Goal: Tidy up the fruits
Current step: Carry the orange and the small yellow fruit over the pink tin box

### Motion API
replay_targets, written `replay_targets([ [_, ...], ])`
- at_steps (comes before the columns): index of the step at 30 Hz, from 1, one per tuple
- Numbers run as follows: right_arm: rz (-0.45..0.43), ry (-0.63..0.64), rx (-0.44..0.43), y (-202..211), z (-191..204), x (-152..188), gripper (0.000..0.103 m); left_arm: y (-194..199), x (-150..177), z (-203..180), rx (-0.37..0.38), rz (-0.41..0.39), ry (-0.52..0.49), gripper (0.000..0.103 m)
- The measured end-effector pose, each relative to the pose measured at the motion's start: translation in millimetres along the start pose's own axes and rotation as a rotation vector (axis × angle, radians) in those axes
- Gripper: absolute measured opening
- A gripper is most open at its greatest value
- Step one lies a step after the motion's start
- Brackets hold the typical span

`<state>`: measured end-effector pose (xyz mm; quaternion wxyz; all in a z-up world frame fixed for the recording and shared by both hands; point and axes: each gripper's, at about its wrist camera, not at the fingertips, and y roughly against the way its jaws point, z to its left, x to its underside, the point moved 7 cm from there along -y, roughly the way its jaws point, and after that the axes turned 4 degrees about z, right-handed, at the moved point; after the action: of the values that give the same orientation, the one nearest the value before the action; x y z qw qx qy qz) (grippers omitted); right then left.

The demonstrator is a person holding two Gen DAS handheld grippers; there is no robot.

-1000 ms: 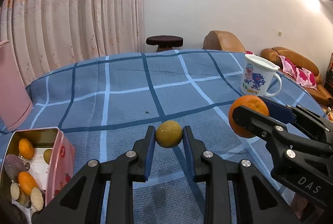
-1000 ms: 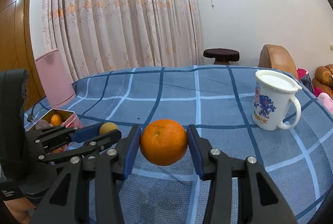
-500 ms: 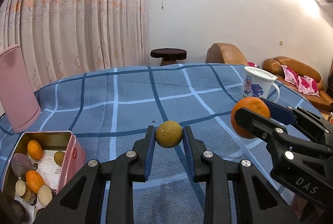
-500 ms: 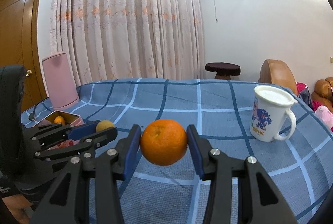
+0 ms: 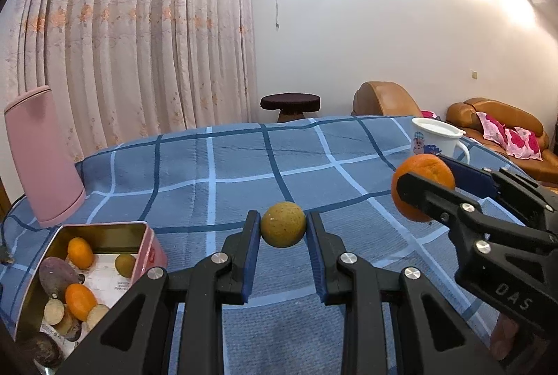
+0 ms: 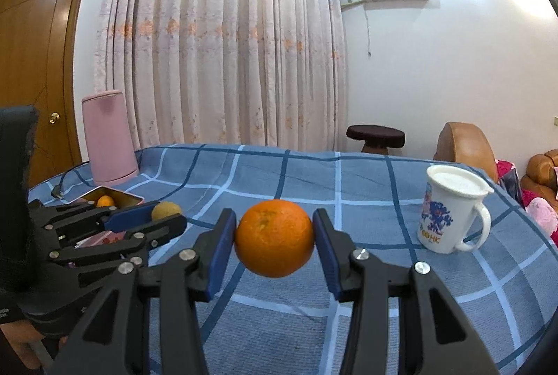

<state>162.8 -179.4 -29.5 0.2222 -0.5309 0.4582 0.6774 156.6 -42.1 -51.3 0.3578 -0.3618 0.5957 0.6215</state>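
Left claw (image 5: 283, 224) clenched on one yellow-green fruit (image 5: 283, 224), held above counter (image 5: 244, 173). Right claw (image 6: 274, 242) clenched on one orange (image 6: 274, 242), also held above checked blue cloth. Two claws side by side, apart.

Near left: one open pink tin (image 5: 101, 237). Inside, two oranges counted, one small greenish fruit, several brown and purple pieces; exact count unclear.

Far left: one pink container (image 5: 42, 155), upright. Right: one white mug (image 6: 450, 211), lid on, upright, well apart from tin.
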Motion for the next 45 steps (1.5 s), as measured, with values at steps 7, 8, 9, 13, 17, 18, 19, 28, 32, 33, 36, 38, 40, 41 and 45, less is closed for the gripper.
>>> replay_targets([
  [7, 0.014, 0.014, -0.01, -2, 10, 0, 0.048, 6, 2, 10, -0.005, -0.007, 0.019, 0.028],
  [8, 0.014, 0.018, -0.011, -2, 13, 1, 0.048, 7, 3, 13, -0.007, -0.008, 0.024, 0.028],
  [9, 0.015, 0.021, -0.013, -2, 13, 1, 0.048, 9, 3, 14, -0.008, -0.01, 0.027, 0.028],
  [13, 0.018, 0.029, -0.022, -3, 22, 1, 0.048, 13, 4, 21, -0.016, -0.014, 0.035, 0.028],
  [17, 0.029, 0.035, -0.035, -7, 29, 2, 0.048, 16, 6, 27, -0.02, -0.012, 0.043, 0.028],
  [18, 0.031, 0.032, -0.042, -7, 31, 1, 0.048, 17, 6, 28, -0.022, -0.01, 0.046, 0.028],
  [19, 0.033, 0.029, -0.048, -8, 32, 2, 0.048, 17, 7, 30, -0.022, -0.007, 0.05, 0.028],
  [28, 0.012, 0.039, -0.089, 0, 50, -17, 0.048, 34, 6, 45, -0.055, -0.015, 0.055, 0.028],
  [32, -0.003, 0.054, -0.119, 0, 66, -29, 0.048, 42, 4, 58, -0.081, -0.02, 0.063, 0.028],
  [33, -0.004, 0.059, -0.128, -1, 71, -32, 0.048, 44, 4, 62, -0.09, -0.02, 0.065, 0.028],
  [36, -0.005, 0.076, -0.145, -4, 84, -38, 0.048, 51, 3, 75, -0.111, -0.022, 0.076, 0.028],
  [38, -0.007, 0.086, -0.162, -6, 93, -43, 0.048, 54, 3, 84, -0.123, -0.023, 0.083, 0.028],
  [40, -0.01, 0.094, -0.178, -8, 103, -48, 0.048, 59, 4, 96, -0.14, -0.022, 0.095, 0.028],
  [41, -0.012, 0.102, -0.188, -10, 109, -51, 0.048, 60, 4, 100, -0.147, -0.022, 0.098, 0.028],
  [45, -0.015, 0.12, -0.221, -13, 128, -58, 0.048, 66, 6, 121, -0.18, -0.013, 0.114, 0.028],
])
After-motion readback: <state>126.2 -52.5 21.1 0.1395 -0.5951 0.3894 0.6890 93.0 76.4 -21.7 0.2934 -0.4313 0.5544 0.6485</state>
